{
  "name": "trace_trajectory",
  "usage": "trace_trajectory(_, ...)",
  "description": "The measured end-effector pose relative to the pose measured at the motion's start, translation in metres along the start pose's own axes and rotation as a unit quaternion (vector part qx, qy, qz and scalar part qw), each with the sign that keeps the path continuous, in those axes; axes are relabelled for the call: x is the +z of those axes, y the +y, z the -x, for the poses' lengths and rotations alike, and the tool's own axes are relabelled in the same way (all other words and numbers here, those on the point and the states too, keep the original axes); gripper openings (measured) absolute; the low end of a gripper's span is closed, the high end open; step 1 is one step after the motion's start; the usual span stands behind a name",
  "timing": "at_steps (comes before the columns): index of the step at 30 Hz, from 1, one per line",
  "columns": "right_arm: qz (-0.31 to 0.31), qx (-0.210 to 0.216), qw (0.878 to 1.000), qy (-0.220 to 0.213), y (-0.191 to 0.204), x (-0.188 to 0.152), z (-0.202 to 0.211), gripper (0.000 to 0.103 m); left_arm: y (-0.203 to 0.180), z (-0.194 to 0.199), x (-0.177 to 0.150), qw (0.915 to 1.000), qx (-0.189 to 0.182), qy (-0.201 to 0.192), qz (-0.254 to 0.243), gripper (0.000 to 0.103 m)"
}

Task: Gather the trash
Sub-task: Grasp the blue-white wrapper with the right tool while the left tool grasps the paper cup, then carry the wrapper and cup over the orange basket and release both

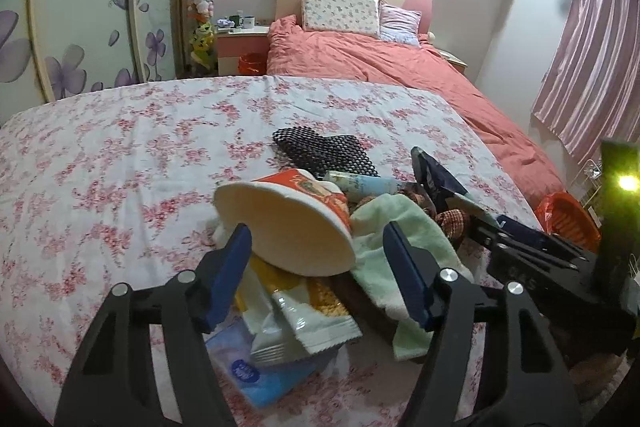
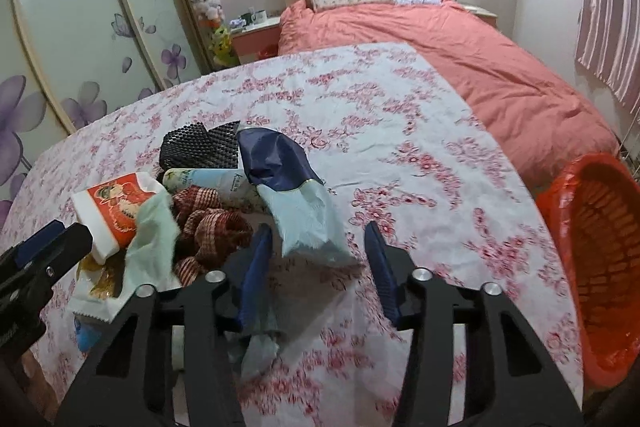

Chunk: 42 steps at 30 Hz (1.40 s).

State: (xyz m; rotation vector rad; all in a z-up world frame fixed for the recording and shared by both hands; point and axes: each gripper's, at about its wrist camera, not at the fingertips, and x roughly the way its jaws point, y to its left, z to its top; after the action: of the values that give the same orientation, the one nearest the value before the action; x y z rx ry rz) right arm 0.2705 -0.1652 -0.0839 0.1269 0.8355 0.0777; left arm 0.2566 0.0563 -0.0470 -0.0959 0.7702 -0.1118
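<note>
- The trash lies in one pile on the flower-printed cloth surface (image 2: pixel 400 131), near its front left part: a red-and-white paper noodle cup (image 1: pixel 288 223) on its side, a navy-and-pale-blue plastic wrapper (image 2: pixel 292 183), a white-and-yellow crumpled snack packet (image 1: pixel 304 315) and a blue-labelled clear pouch (image 1: pixel 248 375).
- The noodle cup's long axis runs roughly from the left gripper away across the surface; its wide white mouth faces that gripper and its red base points away.
- The wrapper stands partly upright, dark end high and towards the bed, pale torn end hanging down near the right gripper.
- Mixed in are things that look like non-trash: a pale green towel (image 1: pixel 384 239), a red checked woven cloth (image 2: pixel 208 227), a black dotted mesh mat (image 1: pixel 324 151) and a pale blue tube (image 1: pixel 364 183) lying crosswise.
- The left gripper (image 1: pixel 320 267) has its blue fingers spread apart on either side of the cup's rim, gripping nothing; it seems lined up to take the cup.
- The right gripper (image 2: pixel 316 267) is also spread wide, the wrapper's pale end hanging between and just ahead of the fingers; whether it touches is unclear.
- An orange plastic basket lined with a red bag (image 2: pixel 600 227) stands beside the surface on the right, presumably the bin.
</note>
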Motion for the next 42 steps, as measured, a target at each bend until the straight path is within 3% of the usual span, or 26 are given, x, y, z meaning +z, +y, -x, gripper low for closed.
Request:
trace_trajectory(2, 0.002, 0.003, 1.000, 0.003, -0.001, 0.000, -0.005, 0.030, -0.003, -0.005, 0.001, 1.0000, 0.000, 0.003, -0.002, 0.064)
trace_trajectory(8, -0.001, 0.005, 1.000, 0.000, -0.007, -0.002, -0.006, 0.016, -0.005, -0.022, 0.002, 0.9998, -0.002, 0.020, 0.005, 0.051)
trace_trajectory(16, -0.022, 0.004, 1.000, -0.009, -0.022, -0.005, 0.002, 0.016, -0.005, -0.035, 0.001, 0.9992, -0.008, 0.035, 0.017, 0.040)
trace_trajectory(25, -0.025, 0.001, 1.000, -0.016, -0.028, -0.008, 0.008, 0.016, -0.004, -0.042, 0.008, 0.9986, -0.023, 0.037, 0.030, 0.009)
trace_trajectory(42, -0.028, -0.006, 0.999, -0.045, -0.037, -0.010, 0.041, 0.015, -0.012, -0.003, 0.022, 0.9994, -0.027, -0.012, 0.015, 0.004)
